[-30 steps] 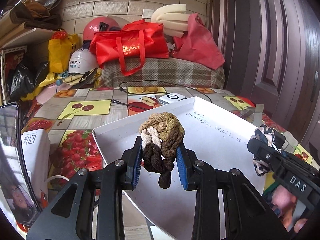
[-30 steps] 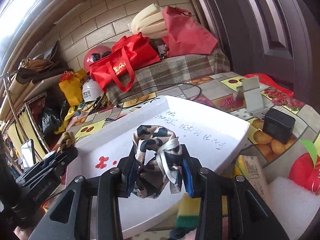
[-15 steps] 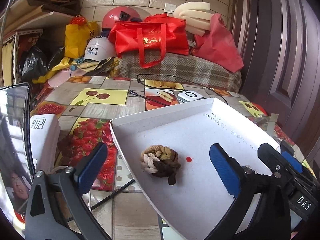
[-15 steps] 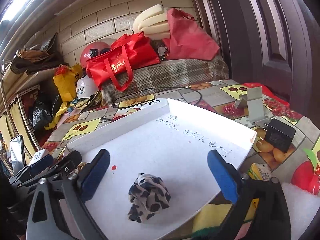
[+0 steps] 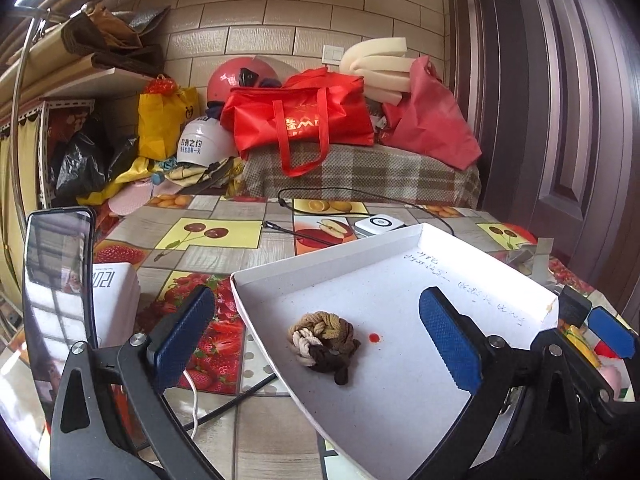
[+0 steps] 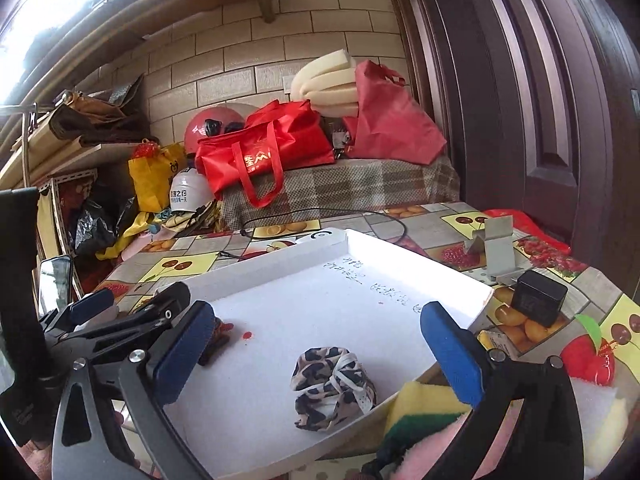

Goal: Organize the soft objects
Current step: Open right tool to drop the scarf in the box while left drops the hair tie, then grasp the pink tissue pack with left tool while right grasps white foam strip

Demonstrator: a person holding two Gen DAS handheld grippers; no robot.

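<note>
A braided brown, tan and cream hair tie (image 5: pixel 323 342) lies in the white tray (image 5: pixel 328 256) near its left wall. My left gripper (image 5: pixel 320 342) is open wide, one pad on each side of the tie, not touching it. A leopard-print scrunchie (image 6: pixel 332 388) lies in the same tray (image 6: pixel 280 256) near its front edge. My right gripper (image 6: pixel 320 354) is open wide and empty, just behind the scrunchie. The left gripper also shows at the left of the right wrist view (image 6: pixel 120 320).
The tray sits on a fruit-print tablecloth (image 5: pixel 208 236). A phone (image 5: pixel 56 280) and a white box (image 5: pixel 116 300) stand at the left. Sponges (image 6: pixel 420 412), a black adapter (image 6: pixel 538 298) and a metal stand (image 6: pixel 496 252) lie right of the tray. A black cable (image 5: pixel 360 196) runs behind it.
Both grippers opened and let go: the braided tie and the leopard scrunchie dropped into the tray. Both grippers have since drawn back a little.
</note>
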